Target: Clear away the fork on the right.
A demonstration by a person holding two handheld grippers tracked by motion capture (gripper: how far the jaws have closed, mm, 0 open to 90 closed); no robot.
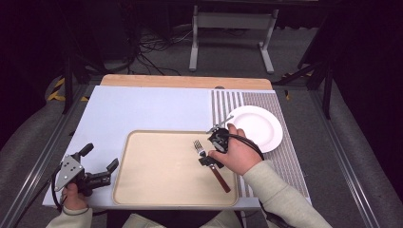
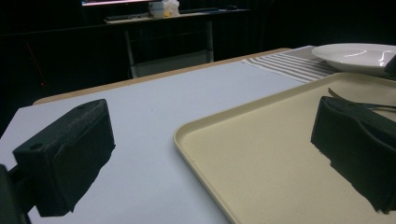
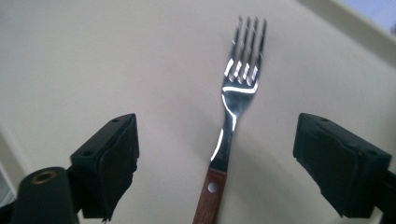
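Fork (image 3: 233, 100): flat on tray (image 1: 157, 185), lying between your right tool's (image 3: 219, 154) spread jaws, ungrasped. Left tool (image 1: 97, 164): released, beside tray's left edge.

Dark lab: aluminium frame rails (image 1: 43, 156), floor cables (image 1: 152, 47).

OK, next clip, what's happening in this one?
A person works at a table with a gripper in each hand. The right gripper is open over a fork with a wooden handle that lies flat on a beige tray, one jaw on either side of it, not closed on it. The left gripper is open at the tray's left edge, holding nothing. A white plate sits on a striped mat to the right.
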